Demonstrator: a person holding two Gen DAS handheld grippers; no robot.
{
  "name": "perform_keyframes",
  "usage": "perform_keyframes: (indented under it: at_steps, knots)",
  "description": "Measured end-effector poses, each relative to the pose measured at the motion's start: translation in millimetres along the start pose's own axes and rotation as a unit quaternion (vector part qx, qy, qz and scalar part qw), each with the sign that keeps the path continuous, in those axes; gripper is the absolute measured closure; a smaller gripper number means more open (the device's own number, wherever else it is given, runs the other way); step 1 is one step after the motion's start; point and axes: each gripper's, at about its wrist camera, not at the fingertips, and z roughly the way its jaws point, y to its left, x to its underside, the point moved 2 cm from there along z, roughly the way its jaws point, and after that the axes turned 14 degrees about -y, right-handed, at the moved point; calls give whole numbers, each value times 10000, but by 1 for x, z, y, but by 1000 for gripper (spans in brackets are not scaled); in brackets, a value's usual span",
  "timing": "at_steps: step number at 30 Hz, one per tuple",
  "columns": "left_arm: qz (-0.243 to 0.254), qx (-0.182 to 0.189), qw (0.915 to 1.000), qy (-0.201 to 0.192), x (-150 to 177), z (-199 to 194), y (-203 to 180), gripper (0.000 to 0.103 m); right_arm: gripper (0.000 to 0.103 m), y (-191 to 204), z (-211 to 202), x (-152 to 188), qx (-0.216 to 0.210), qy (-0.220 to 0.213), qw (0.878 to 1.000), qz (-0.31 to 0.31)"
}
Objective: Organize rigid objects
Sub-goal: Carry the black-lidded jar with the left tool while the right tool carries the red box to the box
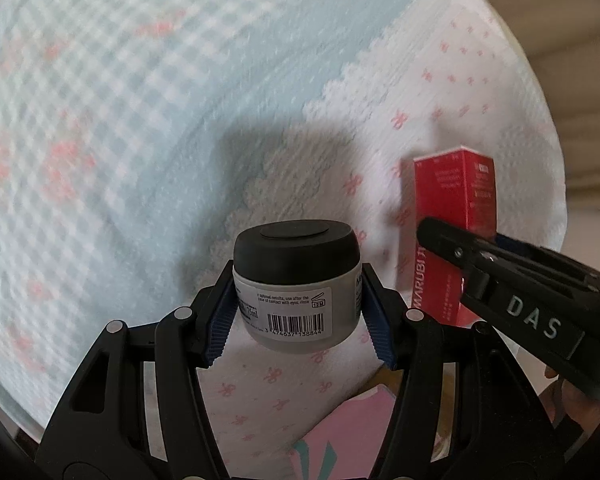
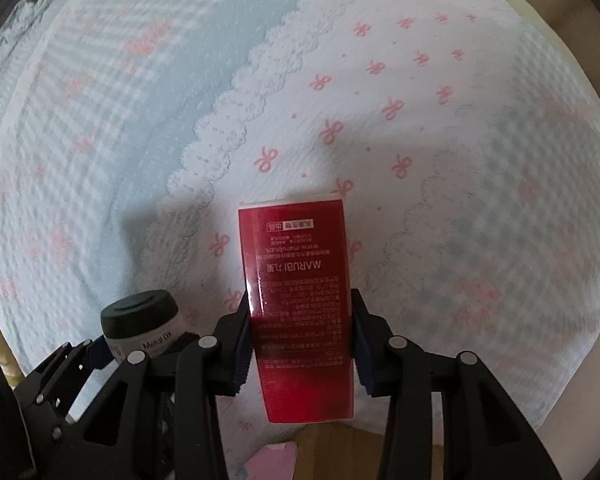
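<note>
Between the blue pads of the left gripper (image 1: pixel 298 312) sits a small grey jar (image 1: pixel 296 288) with a black lid, jaws clamped on its sides, above a patterned bedspread (image 1: pixel 140 120). From the right wrist, the right gripper (image 2: pixel 302 344) has its jaws clamped on a red box (image 2: pixel 300 308), the jar just left of it.

The small jar (image 1: pixel 296 286) has a grey body, a black round lid and a white label with a barcode. It is upright, lifted above the bedspread (image 1: pixel 140 120). The red box (image 2: pixel 300 312) is tall and glossy, printed "MARUBI" upside down; it is also raised, to the right of the jar.
</note>
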Motion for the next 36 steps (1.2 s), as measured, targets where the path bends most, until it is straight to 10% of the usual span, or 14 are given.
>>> perform_keyframes:
  at_steps: [10,17,27,36]
  knots:
    - [858,471,9926,-722,-20,-95,-17,49,64,-11,-91,6,-247,-841,9936,716]
    - [1808,770,9727,-1233,-6,-160,-71,49,64,-50,-179,26,-371,-1586,9764,1418]
    - [2552,1265,9475,-1452,63,-229,-115,49,64,-84,-287,131,-166,-2328,9464,2235]
    - [2992,1381,9374,-1130,142,-221,-128,49,64,-114,-298,238,-12,-2231,9295,2936]
